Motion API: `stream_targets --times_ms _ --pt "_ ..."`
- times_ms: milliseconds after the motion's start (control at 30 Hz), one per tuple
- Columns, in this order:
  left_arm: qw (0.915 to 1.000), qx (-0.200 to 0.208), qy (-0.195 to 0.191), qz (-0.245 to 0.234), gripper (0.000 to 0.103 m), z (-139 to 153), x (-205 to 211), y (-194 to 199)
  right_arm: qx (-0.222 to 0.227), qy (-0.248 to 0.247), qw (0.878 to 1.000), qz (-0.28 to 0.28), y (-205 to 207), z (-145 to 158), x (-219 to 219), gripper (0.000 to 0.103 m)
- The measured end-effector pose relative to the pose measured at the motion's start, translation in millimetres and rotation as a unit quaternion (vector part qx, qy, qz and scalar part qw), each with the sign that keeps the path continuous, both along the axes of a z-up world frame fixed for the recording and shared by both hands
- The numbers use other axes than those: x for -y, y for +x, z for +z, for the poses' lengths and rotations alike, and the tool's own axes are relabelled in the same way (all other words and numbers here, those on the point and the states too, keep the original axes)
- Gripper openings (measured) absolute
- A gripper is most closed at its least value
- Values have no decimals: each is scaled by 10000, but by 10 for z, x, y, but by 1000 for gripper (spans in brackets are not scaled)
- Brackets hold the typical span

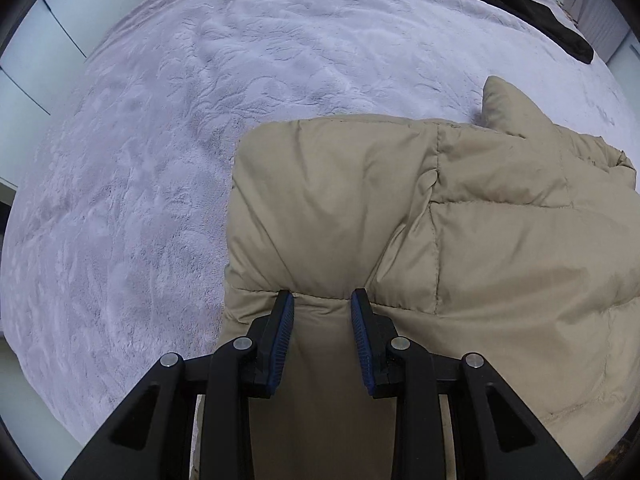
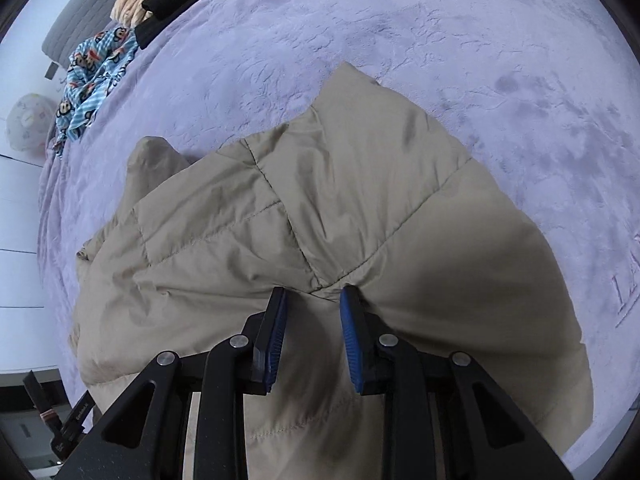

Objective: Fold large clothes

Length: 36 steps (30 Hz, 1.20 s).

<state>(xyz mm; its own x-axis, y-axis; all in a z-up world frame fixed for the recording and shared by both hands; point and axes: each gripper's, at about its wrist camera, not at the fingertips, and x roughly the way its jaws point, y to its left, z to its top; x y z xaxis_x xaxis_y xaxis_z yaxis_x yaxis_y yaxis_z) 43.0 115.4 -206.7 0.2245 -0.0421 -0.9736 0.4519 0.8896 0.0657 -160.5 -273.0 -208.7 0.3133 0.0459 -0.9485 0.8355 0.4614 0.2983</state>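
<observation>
Left gripper (image 1: 322,300) and right gripper (image 2: 312,298) each pinch a bunch of jacket (image 1: 400,208) on bed (image 1: 160,160); mid-fold, next carry the held edge across.

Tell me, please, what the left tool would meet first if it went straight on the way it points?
The left tool already pinches the beige puffer jacket; beyond it probably the lilac plush blanket.

Your bed (image 1: 168,128), under its lilac plush blanket, carries the tan puffer jacket (image 1: 440,220), a black garment (image 1: 520,8) and blue monkey-print cloth (image 2: 96,76).
</observation>
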Motion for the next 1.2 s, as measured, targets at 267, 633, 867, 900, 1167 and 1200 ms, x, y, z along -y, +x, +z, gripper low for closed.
stream_targets --times_ms 267,633,867,900,1167,1200 --pt "9999 -128 37 -73 32 99 -5 -12 -383 -121 9991 154 81 103 -115 32" --pt "9999 -61 95 54 103 119 -104 78 -521 -64 9986 99 52 123 -105 35" --pt "9997 -194 1 169 103 143 -192 74 -460 -92 9988 132 112 174 -174 52" --pt "9996 -187 -21 190 103 160 -196 55 -377 -114 9991 169 97 224 -213 60" --pt "9998 -116 -104 143 103 415 -213 -173 35 -34 9987 512 -70 519 -625 79" --pt "9998 -101 -119 131 103 450 -206 -217 88 9 9985 547 -102 541 -670 79"
